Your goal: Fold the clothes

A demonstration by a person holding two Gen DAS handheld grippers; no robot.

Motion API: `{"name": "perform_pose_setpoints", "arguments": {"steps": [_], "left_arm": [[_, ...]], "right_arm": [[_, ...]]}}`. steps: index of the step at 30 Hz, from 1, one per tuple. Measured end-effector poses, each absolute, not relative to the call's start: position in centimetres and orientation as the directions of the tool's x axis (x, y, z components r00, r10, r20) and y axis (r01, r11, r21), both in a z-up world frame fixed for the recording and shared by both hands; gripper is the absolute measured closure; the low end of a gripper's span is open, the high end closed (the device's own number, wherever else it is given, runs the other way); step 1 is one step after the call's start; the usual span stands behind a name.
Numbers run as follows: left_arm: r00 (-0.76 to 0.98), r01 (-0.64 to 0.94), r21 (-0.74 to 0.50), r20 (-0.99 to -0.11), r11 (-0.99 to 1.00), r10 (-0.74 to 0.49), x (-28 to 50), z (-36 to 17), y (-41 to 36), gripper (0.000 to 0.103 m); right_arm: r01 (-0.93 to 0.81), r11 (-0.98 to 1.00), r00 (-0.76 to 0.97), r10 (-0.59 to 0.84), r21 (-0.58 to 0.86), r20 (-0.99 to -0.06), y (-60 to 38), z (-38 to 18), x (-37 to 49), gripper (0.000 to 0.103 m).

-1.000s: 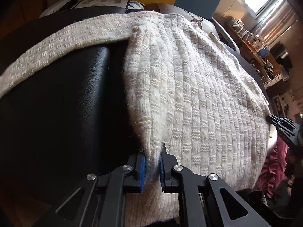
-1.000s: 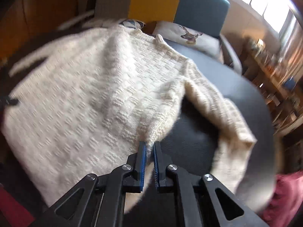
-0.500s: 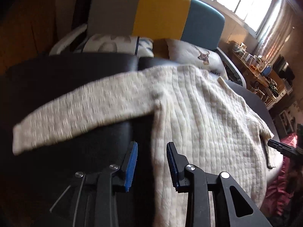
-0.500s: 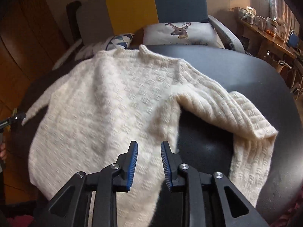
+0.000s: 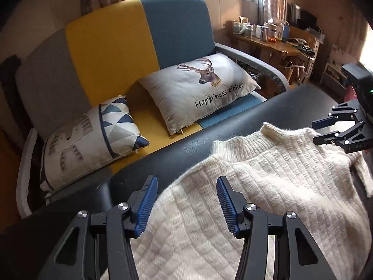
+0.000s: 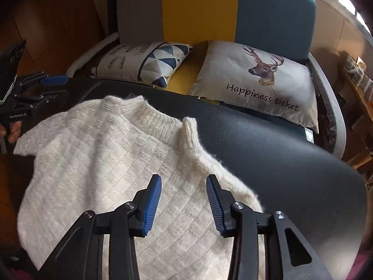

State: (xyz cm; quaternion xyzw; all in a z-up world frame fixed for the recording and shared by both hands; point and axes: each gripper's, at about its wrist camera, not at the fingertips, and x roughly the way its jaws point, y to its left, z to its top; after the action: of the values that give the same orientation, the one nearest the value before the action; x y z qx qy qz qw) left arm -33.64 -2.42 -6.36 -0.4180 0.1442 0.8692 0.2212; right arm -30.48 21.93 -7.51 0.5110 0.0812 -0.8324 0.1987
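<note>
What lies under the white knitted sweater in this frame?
The sweater lies spread on a dark leather-like surface, bare around the collar and right shoulder. Whatever sits beneath its body is covered. Both the left hand-held gripper and the right hand-held gripper hover open above it.

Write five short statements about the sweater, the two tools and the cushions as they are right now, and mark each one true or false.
1. Both tools are open. True: the left tool and the right tool grip nothing.
2. The cream sweater lies on the dark table. True.
3. The sweater's collar points toward the person. False: it points toward the sofa.
4. The deer cushion lies on the table. False: it rests on the sofa.
5. The triangle cushion sits beside the deer cushion. True.
</note>
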Motion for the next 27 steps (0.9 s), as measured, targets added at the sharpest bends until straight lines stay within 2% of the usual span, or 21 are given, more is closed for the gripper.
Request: {"name": "perform_pose_setpoints", "arguments": {"steps": [4, 8, 9, 11, 12, 13, 14, 15, 16, 18, 20, 23, 27], "left_arm": [[-0.472, -0.557, 0.032, -0.834, -0.83, 0.284, -37.0, -9.4, -0.9, 0.046], [-0.399, -0.59, 0.006, -0.872, -0.807, 0.285, -39.1, -12.2, 0.6, 0.043], [-0.376, -0.595, -0.012, -0.88, -0.804, 0.291, -39.2, -12.8, 0.8, 0.039], [-0.347, -0.595, -0.033, -0.891, -0.803, 0.294, -39.1, -13.7, 1.0, 0.037], [-0.356, -0.589, -0.031, -0.887, -0.808, 0.293, -38.6, -14.0, 1.0, 0.04], [-0.364, -0.584, -0.031, -0.883, -0.811, 0.295, -38.1, -14.3, 0.9, 0.049], [-0.366, -0.583, -0.047, -0.876, -0.811, 0.314, -37.4, -14.2, 0.8, 0.062], [-0.369, -0.579, -0.064, -0.869, -0.813, 0.33, -36.7, -14.1, 0.7, 0.086], [-0.381, -0.558, -0.076, -0.861, -0.827, 0.336, -35.9, -13.8, 0.4, 0.09], [-0.477, -0.531, -0.021, -0.819, -0.847, 0.319, -33.6, -12.7, 0.2, 0.09], [-0.541, -0.476, -0.001, -0.788, -0.88, 0.293, -32.3, -11.9, -0.2, 0.09], [-0.581, -0.408, 0.051, -0.785, -0.912, 0.216, -33.0, -12.2, 0.3, 0.09], [-0.578, -0.354, 0.079, -0.801, -0.932, 0.152, -34.1, -13.0, 1.0, 0.085]], "right_arm": [[0.466, -0.881, -0.335, -0.267, 0.087, -0.903, 21.2, -9.9, -34.1, 0.06], [0.495, -0.866, -0.249, -0.214, 0.066, -0.945, 20.3, -13.2, -36.3, 0.058], [0.509, -0.859, -0.257, -0.203, 0.046, -0.945, 20.2, -13.6, -36.3, 0.058], [0.52, -0.854, -0.276, -0.189, 0.019, -0.942, 19.9, -14.0, -36.0, 0.056], [0.518, -0.855, -0.286, -0.186, 0.012, -0.94, 19.9, -14.0, -35.8, 0.057], [0.516, -0.857, -0.295, -0.182, 0.004, -0.938, 19.8, -14.0, -35.5, 0.07], [0.526, -0.85, -0.312, -0.165, -0.025, -0.936, 19.3, -14.0, -35.1, 0.081], [0.536, -0.842, -0.328, -0.149, -0.054, -0.933, 18.8, -13.9, -34.6, 0.09], [0.545, -0.834, -0.345, -0.132, -0.083, -0.929, 18.3, -13.8, -34.1, 0.092], [0.564, -0.806, -0.405, -0.079, -0.181, -0.911, 16.8, -12.7, -33.4, 0.093], [0.541, -0.812, -0.485, -0.088, -0.22, -0.87, 16.3, -10.6, -33.3, 0.093], [0.498, -0.823, -0.523, -0.033, -0.274, -0.852, 15.8, -10.8, -34.8, 0.093], [0.474, -0.832, -0.482, 0.027, -0.287, -0.876, 15.9, -14.1, -36.6, 0.09]]}}
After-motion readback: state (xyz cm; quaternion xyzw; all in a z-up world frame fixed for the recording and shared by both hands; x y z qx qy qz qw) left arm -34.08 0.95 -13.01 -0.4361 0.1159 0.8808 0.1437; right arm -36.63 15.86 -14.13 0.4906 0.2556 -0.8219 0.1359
